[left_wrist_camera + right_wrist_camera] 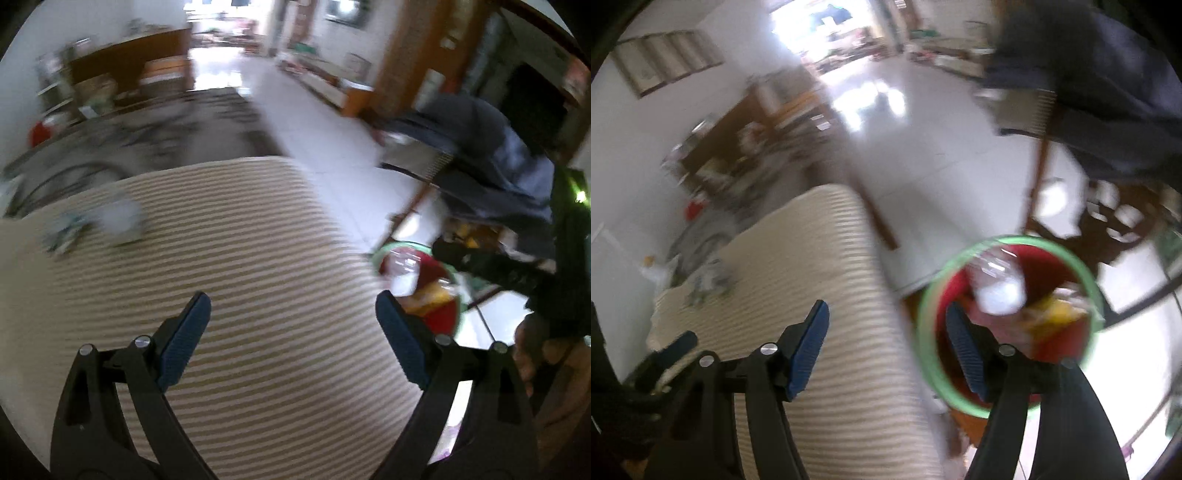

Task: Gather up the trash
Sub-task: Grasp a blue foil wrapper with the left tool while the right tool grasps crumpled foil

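Observation:
My left gripper (291, 299) is open over a beige striped tablecloth (258, 240), with nothing between its fingers. A blurred crumpled piece of trash (92, 225) lies on the cloth at the far left. Off the table's right edge stands a bin with a green rim (400, 244) and a red liner; inside are a clear plastic bottle (404, 269) and a yellow wrapper. My right gripper (886, 308) is also open and empty, straddling the table edge and the bin rim (1015, 240). The crumpled trash (709, 280) shows far left in that view too.
A chair draped with dark blue clothes (498, 158) stands beyond the bin on a white tiled floor (314, 122). A finger of the left gripper (683, 341) shows at the lower left of the right wrist view. Wooden furniture lines the far wall.

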Demonstrator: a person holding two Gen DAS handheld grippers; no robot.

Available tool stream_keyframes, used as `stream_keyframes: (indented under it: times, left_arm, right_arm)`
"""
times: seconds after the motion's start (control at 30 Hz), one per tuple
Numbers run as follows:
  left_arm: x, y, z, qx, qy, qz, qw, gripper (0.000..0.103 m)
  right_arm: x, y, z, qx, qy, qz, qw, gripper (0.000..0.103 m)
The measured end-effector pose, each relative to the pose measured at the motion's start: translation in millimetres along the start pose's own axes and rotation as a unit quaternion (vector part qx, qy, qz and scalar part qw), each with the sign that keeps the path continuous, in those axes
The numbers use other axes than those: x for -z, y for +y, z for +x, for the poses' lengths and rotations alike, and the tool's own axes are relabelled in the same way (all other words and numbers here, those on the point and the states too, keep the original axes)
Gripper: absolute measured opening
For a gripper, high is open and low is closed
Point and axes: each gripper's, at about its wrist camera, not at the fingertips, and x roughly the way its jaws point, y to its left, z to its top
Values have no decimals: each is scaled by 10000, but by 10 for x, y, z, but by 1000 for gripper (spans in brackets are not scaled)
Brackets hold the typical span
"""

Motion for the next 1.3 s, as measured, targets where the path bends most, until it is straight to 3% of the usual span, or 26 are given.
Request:
stream_keyframes:
  times: [0.13,0.33,0.53,0.57,0.63,0.7,0.9,1.03,1.17,1.2,1.3]
  left_arm:
    - [125,711,-211,-363,-41,-476,9982,88]
    - [242,1587,-427,-677,-56,-953,9931,88]
    - [80,2127,-509,-805,-203,-816,9932,88]
    - [25,2179,-496,-804,-225,-785,9934,88]
    - [-123,2317,-392,-723,-129,-660,9951,88]
    - [-235,2418,-266,-669,-33,-556,9962,88]
    - [-475,2604,205,-502,181,-435,9976,88]
    - [-568,2673,506,-479,332,-485,9971,88]
    - [-598,2733,765,-608,521,-532,9954,87]
    - [-597,2753,820,-600,573,-565,9949,85]
    - [-584,2771,927,-623,715,-549,9940,63]
  right_arm:
    - [-61,874,398,-252,236,-689,9970,67]
    - [-236,2021,1113,-257,415,-1565,9865,70]
    - [-371,2552,1946,-123,1019,-1581,9821,71]
    - [-353,2587,2040,-113,1094,-1562,9816,70]
    - [-332,2640,2181,-156,1255,-1555,9797,50]
    - [-312,2643,2160,-184,1186,-1487,9816,47]
    - [-50,2341,1545,-456,904,-1338,9858,46]
    - [278,2066,1150,-365,911,-1254,9872,46]
    - [575,1780,882,-243,857,-692,9936,46]
    - [621,1746,839,-240,827,-566,9947,46]
    - [722,1674,742,-284,720,-173,9969,46]
